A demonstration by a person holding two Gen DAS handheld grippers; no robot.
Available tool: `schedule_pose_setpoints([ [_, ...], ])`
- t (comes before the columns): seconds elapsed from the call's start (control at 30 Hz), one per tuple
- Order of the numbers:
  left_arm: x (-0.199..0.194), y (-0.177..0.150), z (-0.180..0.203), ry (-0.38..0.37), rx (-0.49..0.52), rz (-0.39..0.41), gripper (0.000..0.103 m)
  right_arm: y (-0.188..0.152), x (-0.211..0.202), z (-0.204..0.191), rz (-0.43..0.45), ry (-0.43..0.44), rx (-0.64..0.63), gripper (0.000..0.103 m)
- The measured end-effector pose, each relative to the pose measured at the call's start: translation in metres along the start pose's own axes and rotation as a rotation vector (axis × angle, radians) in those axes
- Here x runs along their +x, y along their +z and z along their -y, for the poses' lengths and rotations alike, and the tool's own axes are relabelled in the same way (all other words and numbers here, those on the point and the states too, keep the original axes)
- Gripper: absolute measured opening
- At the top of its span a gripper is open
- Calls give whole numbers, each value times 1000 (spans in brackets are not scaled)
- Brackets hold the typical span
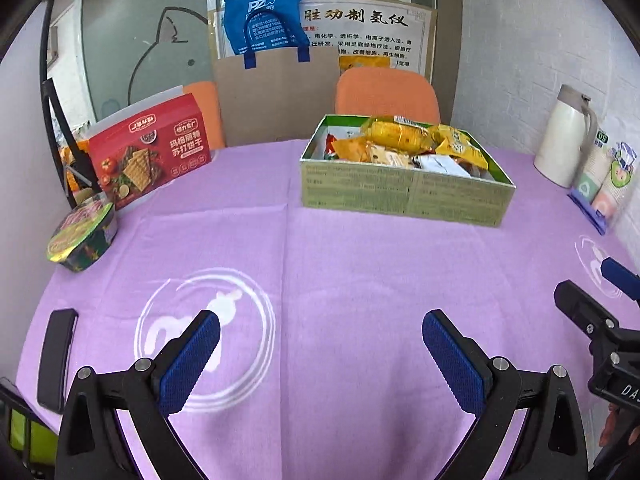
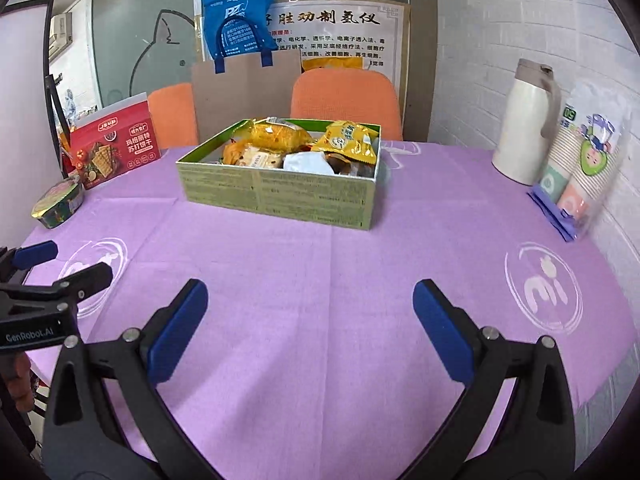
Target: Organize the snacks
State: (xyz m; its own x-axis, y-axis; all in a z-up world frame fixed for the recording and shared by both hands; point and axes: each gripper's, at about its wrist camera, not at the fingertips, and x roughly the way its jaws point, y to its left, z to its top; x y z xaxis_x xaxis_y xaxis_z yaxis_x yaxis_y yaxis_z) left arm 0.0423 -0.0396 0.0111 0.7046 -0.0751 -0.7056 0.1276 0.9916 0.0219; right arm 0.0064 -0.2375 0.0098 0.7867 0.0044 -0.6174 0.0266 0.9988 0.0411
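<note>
A round foil-lidded tub (image 1: pixel 82 236) sits at the table's left edge, beside the upright red soda-cracker box (image 1: pixel 150 148). The left gripper (image 1: pixel 320 354) and right gripper (image 2: pixel 310 318) hover released, nothing between their blue pads. The green snack box (image 2: pixel 280 192) (heaped with yellow packets) stands mid-table on the purple tablecloth (image 2: pixel 340 280); a white thermos jug (image 2: pixel 520 120) stands far right.

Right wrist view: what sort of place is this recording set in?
Probably an office break or meeting room: orange office chairs behind a table with a purple cloth, printed posters on the wall, plus a thermos jug and packed paper cups.
</note>
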Motion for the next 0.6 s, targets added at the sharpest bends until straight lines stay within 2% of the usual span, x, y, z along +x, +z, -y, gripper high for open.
schedule_pose_setpoints([
  [0.23,-24,-31,2,-9,-2,23,103,-21,-17,1,4,-22,49,102],
  [0.6,-37,-35,2,-40,-14,38,103,-23,-24,0,9,-42,49,102],
])
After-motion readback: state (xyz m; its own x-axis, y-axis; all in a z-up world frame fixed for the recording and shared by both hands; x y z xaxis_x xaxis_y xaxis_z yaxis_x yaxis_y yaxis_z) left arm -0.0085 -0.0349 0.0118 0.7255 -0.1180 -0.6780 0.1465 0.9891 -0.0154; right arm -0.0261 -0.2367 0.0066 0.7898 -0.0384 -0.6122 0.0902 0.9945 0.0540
